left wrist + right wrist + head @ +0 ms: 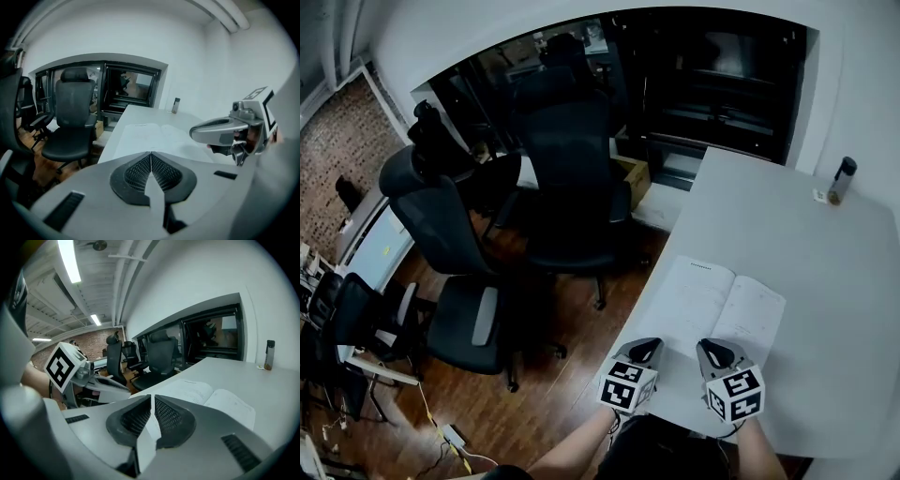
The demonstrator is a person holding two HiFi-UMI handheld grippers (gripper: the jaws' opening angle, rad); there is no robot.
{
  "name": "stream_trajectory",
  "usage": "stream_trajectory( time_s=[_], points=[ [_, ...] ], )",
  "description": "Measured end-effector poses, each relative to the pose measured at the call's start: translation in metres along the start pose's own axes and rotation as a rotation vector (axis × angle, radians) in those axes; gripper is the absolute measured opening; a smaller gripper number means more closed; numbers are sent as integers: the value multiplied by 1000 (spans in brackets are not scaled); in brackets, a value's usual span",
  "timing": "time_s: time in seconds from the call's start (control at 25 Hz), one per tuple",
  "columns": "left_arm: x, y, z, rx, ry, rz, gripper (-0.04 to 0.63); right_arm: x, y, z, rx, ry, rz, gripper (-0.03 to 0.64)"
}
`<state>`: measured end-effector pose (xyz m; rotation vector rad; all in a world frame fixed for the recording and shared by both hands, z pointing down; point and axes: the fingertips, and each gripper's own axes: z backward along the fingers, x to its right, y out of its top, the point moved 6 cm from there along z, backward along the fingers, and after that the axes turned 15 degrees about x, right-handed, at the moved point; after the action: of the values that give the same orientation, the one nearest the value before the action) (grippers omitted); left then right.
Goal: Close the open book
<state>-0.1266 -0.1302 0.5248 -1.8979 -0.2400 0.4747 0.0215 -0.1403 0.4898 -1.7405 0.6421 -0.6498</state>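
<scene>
Open book [714,305] lies flat on the white bench [834,309], close to the bench's 9 o'clock edge. Pages face up and the spine gutter runs away from the person.

Left claw [646,347] and right claw [711,350] hang side by side just short of the book's near edge, with the book at 12 o'clock from both. Each claw is closed, pads together, with nothing between them. Neither touches the paper.

A dark bottle [842,180] stands at about 1 o'clock by the far wall, well apart. Black office chairs [567,169] stand on the wood floor at 10 to 11 o'clock.

Handling, my guess: thin, light and floppy, with soft pages and no stiff board showing. It looks likely to skate on the smooth bench if pushed flat. The best hold looks to be the free outer edge of the 3 o'clock leaf: open the claw, nip a few sheets or slip a tip under, then swing them over the gutter. The other claw could pin the 9 o'clock leaf. Pinch gently, since paper creases or tears.
</scene>
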Motion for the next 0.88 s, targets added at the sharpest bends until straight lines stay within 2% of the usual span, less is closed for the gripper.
stream_trajectory(
  time_s=[0.16, 0.24, 0.32, 0.48, 0.52, 0.72, 0.88],
  points=[
    [-30, -10, -8, -34, -37, 21, 5, -5, -13, -24, -67, -71, 15, 7],
    [-42, -14, -14, -54, -43, 27, 6, -7, -16, -30, -89, -86, 10, 56],
    [-51, -18, -18, -78, -51, 34, 8, -9, -20, -33, -109, -109, 9, 57],
    [-59, -26, -25, -118, -104, 52, 140, -13, -29, -39, -142, -131, 7, 107],
    [-59, -28, -28, -132, -117, 53, 160, -14, -31, -40, -153, -131, 14, 139],
    [-55, -40, -38, -231, -162, 46, 173, -11, -40, -35, -195, -163, 15, 152],
    [-54, -41, -43, -258, -157, 15, 173, -5, -40, -29, -191, -181, 1, 152]
  ],
)
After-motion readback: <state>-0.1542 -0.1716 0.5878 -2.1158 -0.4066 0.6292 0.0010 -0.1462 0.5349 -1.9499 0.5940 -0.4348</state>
